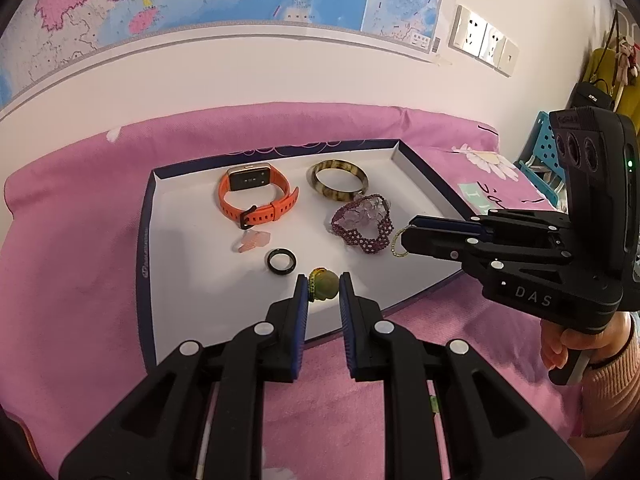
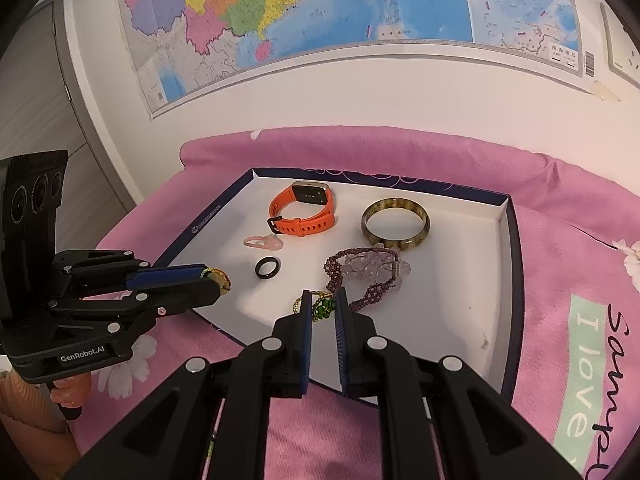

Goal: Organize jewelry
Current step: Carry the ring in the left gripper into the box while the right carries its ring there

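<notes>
The jewelry lies in a shallow white tray (image 1: 176, 216) with dark blue walls, set on a pink cloth (image 1: 80, 208) against a white wall. At the far side of the tray sit an orange watch (image 1: 256, 196) and, to its right, a mottled brown bangle (image 1: 339, 180). Nearer, a purple beaded bracelet (image 1: 362, 226) with pale crystal stones lies just in front of the bangle. A small pink piece (image 1: 253, 242) and a black ring (image 1: 281, 260) rest apart from each other towards the tray's middle.

The left gripper (image 1: 324, 286) reaches over the near edge of the tray, its jaws closed on a yellow-green bead charm (image 1: 323, 283) with green cord against one blue pad. The right gripper (image 2: 323, 308) comes in from the right side of the tray, jaws closed on a green bead ornament (image 2: 325, 307) strung with a fine gold loop. Its fingertips are close beside the purple bracelet, which lies just off their tips; the black ring lies just ahead of the left gripper's tips.

The left wrist view shows only the gold loop poking out at the right gripper's tip, while the right wrist view shows the green beads between the pads. The right wrist view also shows printed lettering (image 2: 592, 372) on the cloth and the left gripper side-on with the charm at its tip. The left wrist view alone shows wall sockets (image 1: 484, 40), a blue perforated basket (image 1: 540, 152) and a hand (image 1: 568, 344) in a ribbed sleeve holding the right gripper's handle. A map (image 2: 320, 12) hangs above the tray in both.
</notes>
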A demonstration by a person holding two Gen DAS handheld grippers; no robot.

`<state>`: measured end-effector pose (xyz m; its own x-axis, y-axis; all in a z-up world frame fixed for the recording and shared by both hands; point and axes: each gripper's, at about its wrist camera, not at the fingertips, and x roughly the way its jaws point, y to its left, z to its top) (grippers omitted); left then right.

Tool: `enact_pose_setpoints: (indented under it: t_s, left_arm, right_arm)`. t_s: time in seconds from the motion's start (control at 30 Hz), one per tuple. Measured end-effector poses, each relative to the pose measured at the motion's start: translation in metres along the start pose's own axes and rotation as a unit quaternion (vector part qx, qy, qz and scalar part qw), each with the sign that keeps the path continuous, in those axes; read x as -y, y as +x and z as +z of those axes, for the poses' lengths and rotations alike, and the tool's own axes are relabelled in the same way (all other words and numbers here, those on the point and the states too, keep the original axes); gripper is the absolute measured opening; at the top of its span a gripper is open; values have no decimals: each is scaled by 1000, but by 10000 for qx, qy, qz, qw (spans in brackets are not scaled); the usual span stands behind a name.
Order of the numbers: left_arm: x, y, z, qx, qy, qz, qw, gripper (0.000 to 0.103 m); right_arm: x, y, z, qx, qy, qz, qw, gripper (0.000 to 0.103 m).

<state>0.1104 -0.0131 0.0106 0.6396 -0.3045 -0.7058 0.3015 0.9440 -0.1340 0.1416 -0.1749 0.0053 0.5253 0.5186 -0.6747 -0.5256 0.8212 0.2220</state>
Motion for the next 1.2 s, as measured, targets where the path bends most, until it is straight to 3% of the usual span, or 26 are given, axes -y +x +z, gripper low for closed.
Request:
enact_pose_setpoints:
  t_s: [1.2]
  left_arm:
    - [-7,23,1,-210,-140,99,9996,16]
  right_arm:
    - [3,23,1,-234,18,-111,9997,10]
